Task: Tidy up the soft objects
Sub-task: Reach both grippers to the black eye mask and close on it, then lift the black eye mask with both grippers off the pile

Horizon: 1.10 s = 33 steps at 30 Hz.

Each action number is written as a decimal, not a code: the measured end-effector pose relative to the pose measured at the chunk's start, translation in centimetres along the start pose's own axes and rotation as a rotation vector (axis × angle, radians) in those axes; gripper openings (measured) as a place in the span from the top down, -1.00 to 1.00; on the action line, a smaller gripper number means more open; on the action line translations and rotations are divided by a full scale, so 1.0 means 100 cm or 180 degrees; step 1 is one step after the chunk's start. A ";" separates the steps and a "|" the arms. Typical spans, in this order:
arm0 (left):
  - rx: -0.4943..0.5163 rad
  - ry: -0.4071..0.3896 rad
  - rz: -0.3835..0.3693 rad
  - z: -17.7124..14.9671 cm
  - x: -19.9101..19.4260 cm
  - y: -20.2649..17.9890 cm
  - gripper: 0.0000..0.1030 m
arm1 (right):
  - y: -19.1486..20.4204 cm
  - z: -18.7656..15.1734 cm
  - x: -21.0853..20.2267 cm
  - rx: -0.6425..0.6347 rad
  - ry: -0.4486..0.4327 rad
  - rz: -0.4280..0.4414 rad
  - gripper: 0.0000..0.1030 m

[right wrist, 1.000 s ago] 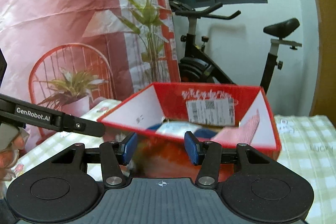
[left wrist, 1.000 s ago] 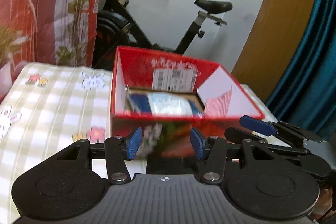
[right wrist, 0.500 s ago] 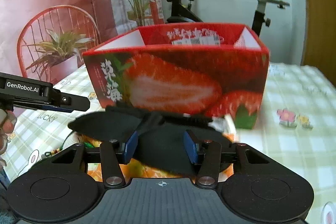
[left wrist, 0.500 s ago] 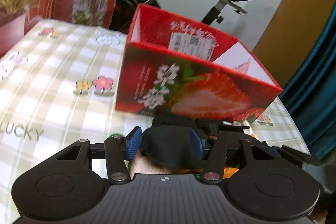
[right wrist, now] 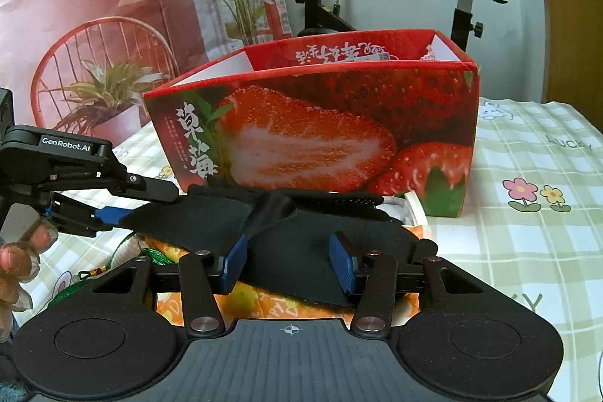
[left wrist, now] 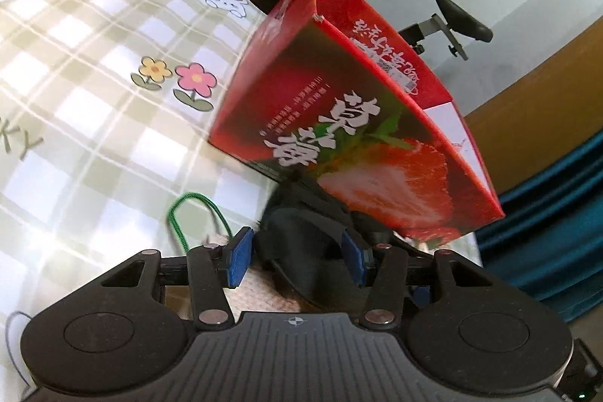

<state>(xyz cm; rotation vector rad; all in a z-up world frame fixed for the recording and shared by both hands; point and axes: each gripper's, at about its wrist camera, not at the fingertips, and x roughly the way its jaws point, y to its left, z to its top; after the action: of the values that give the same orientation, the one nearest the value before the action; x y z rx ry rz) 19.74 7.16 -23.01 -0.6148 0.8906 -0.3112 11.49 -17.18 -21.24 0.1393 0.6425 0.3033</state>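
box: red strawberry box (right wrist: 312,123) stands open-topped on the checked tablecloth (right wrist: 527,251), so it reads as your drop target; contents barely visible from here.
target item: black fabric piece (right wrist: 301,236) lies flat just in front of box, on top of an orange-printed item (right wrist: 264,300); looks like the next soft thing to go in.
left gripper (left wrist: 296,260): jaws apart, straddling one end of the black fabric; pads not clearly pressing, right pad close against it.
right gripper (right wrist: 288,264): jaws apart, hovering over the fabric's wide part, no pinch seen.
why two ends: floppy piece, so you likely lift both ends to stop sagging.
clutter: green cord (left wrist: 196,217) beside your left pad; could snag.
next: judge you close both, lift over box rim.
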 end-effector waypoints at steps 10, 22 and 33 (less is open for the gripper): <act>0.0898 -0.0295 0.0179 -0.019 -0.025 -0.045 0.62 | 0.003 0.003 -0.004 -0.0003 -0.0004 0.0018 0.08; 0.1162 -0.0484 0.0357 -0.045 -0.058 -0.053 0.67 | -0.008 0.007 -0.030 0.0208 -0.0136 -0.0014 -0.01; 0.1075 -0.0252 0.0515 -0.048 -0.044 -0.033 0.61 | -0.036 -0.002 -0.023 0.0643 -0.0124 -0.0134 -0.13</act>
<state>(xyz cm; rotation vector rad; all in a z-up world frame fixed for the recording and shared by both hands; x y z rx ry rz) 13.22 5.00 -20.50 -0.2394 0.7839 -0.2812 10.46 -21.29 -20.87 0.3239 0.6358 0.1943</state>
